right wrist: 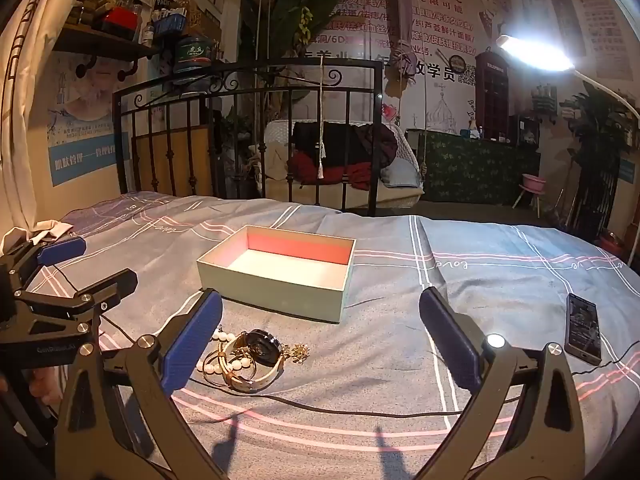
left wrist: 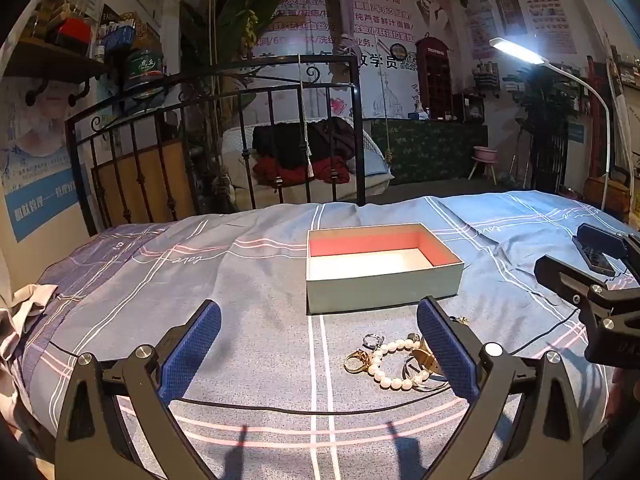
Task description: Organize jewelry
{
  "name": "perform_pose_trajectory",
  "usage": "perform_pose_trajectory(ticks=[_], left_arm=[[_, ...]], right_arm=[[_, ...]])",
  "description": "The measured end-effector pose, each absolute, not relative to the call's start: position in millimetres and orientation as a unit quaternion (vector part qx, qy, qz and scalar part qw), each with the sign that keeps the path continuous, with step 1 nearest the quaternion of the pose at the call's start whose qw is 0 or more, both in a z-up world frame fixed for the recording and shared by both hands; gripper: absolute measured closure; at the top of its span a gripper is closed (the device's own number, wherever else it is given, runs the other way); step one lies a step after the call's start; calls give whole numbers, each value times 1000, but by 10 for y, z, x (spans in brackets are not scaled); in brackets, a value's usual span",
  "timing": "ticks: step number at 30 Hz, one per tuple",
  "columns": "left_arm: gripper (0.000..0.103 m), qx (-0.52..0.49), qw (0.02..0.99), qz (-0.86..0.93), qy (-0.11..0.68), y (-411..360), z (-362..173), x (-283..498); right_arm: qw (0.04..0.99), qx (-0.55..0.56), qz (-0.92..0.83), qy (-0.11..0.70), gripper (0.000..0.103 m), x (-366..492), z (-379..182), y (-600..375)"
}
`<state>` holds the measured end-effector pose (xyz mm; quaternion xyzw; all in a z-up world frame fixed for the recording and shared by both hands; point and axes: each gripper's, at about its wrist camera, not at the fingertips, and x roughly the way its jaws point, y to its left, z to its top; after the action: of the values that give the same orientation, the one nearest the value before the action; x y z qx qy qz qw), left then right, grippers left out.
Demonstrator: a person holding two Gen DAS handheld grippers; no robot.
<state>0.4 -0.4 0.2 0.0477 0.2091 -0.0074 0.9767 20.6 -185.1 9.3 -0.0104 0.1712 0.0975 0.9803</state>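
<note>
Nearby, jewelry pile (left wrist: 396,360), empty box (left wrist: 380,292)

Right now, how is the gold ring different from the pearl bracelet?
The gold ring is one solid yellow band; the pearl bracelet is a loop of many white beads. The ring is small; the bracelet's loop is much wider. Both lie on the bedsheet in front of the open box, touching each other, not yet put away.

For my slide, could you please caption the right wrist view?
Open right tongs face a jewelry pile before an empty box.
</note>
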Motion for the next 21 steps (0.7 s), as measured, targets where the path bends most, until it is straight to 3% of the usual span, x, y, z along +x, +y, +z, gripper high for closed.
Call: perform_pose_trajectory(ticks=[21], left_arm=[[6,51,978,-3,205,-24,-39,28]], right_arm=[[979,-17,100,176,6,198,101,-1854]])
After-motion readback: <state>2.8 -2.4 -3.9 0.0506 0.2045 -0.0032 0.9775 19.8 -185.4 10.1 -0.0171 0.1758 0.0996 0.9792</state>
